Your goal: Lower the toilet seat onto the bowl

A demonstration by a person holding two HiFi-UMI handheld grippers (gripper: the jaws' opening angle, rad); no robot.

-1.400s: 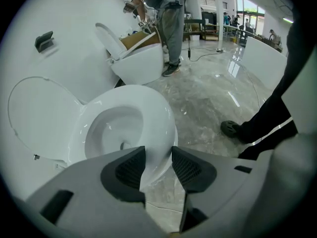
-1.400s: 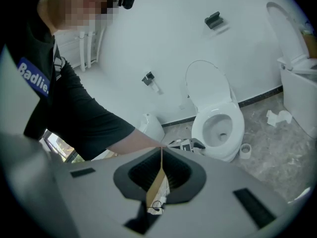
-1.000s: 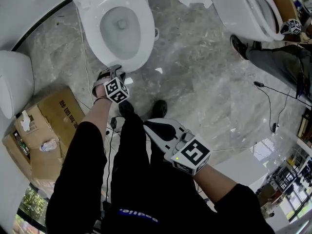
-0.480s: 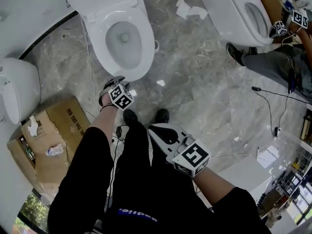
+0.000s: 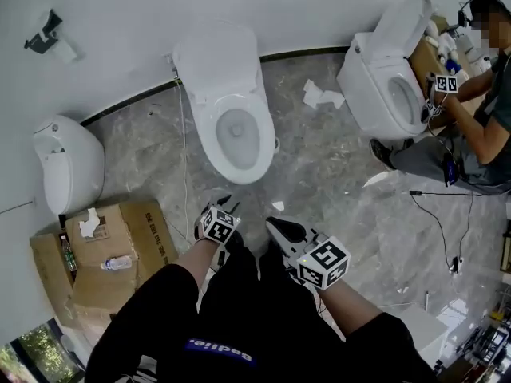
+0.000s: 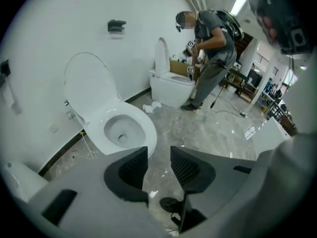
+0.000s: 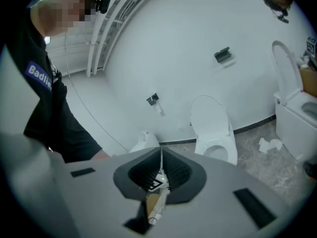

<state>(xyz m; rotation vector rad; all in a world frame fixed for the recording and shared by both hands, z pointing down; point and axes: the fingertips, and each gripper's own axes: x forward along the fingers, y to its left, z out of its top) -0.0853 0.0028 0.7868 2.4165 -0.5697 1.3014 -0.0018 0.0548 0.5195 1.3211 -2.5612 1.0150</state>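
Note:
The white toilet (image 5: 237,138) stands against the curved wall, also seen in the left gripper view (image 6: 121,128) and the right gripper view (image 7: 218,148). Its lid (image 5: 217,64) stands upright at the back, and a white ring lies flat round the bowl opening. My left gripper (image 5: 224,205) hovers over the floor a short way in front of the bowl, apart from it, jaws open with nothing between them (image 6: 158,155). My right gripper (image 5: 281,228) is held near my legs, jaws shut and empty (image 7: 161,157).
An open cardboard box (image 5: 104,254) sits on the floor at the left beside a white wall fixture (image 5: 68,166). At the right a person (image 5: 479,126) works at a second toilet (image 5: 383,86). Paper scraps (image 5: 321,96) and cables (image 5: 439,206) lie on the marble floor.
My left gripper has drawn back from the bowl's front rim toward my legs. The head view has tilted up, so the wall and raised lid now show.

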